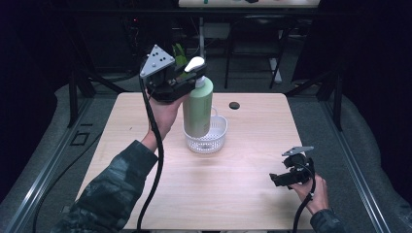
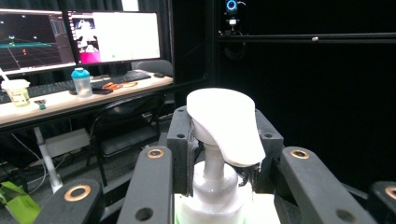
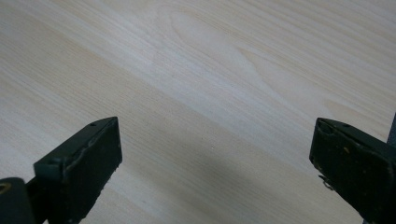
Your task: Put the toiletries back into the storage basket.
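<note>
Nearest to me, my right gripper (image 1: 278, 178) lies low over the bare front right part of the wooden table (image 1: 243, 194), held in my right hand (image 1: 311, 191). Its two black jaws stand wide apart with nothing between them; in the right gripper view I see plain pale wood grain between and beyond them.

Farther out, toward the middle of the table, sits a small white perforated basket (image 1: 216, 138). The lower end of a green pump bottle (image 1: 197, 109) is inside that basket, and the bottle stands nearly upright. Whether its base rests on the basket floor or hangs just clear, I cannot tell.

My left gripper (image 1: 187, 77), raised in my left hand (image 1: 163, 114), is clamped around the neck of the bottle just under the white pump head (image 2: 226, 123). In the left gripper view the jaws press in on both sides of the pump stem, with the head sitting right above them.

Beyond the basket, a small dark round spot (image 1: 234, 105) lies on the far part of the tabletop. Past the table's edge, the left gripper view shows a folding chair (image 2: 123, 128) and a desk with two lit monitors (image 2: 84, 37).
</note>
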`<state>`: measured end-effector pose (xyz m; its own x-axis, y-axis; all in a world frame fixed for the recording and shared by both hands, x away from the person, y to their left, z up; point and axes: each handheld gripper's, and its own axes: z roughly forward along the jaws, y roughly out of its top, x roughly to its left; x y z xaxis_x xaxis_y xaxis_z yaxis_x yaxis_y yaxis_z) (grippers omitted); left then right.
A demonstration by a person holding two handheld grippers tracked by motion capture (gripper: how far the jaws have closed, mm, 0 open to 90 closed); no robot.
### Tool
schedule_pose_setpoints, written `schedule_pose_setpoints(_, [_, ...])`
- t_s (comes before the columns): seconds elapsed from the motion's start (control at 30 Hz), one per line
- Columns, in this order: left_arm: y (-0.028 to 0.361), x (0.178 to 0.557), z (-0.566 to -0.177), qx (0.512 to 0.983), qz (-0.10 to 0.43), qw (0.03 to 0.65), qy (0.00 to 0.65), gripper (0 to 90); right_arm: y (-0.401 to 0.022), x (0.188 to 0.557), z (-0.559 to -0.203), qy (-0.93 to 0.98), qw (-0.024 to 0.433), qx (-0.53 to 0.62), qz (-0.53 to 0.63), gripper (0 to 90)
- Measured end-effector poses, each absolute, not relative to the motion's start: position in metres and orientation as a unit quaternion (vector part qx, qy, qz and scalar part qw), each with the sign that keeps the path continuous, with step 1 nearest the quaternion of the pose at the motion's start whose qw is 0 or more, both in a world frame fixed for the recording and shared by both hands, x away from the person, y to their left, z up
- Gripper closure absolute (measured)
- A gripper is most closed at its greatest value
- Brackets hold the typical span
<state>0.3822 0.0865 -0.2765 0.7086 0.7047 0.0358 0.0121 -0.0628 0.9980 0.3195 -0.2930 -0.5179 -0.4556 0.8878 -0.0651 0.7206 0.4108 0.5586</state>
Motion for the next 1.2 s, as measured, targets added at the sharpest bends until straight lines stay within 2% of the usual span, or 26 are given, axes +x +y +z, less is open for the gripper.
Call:
schedule_pose_setpoints(0.4, [0.079,0.400,-0.272,0.673,0.279,0.630,0.271,67.5,-0.293,0.320,-0.518,0.821,0.179,0.489,0.233,1.9])
schedule_pose_setpoints(1.2, [0.064,0.435,-0.294,0.680,0.276,0.611,0.298,67.5,-0.293,0.318,-0.517,0.821,0.181,0.488,0.236,2.0])
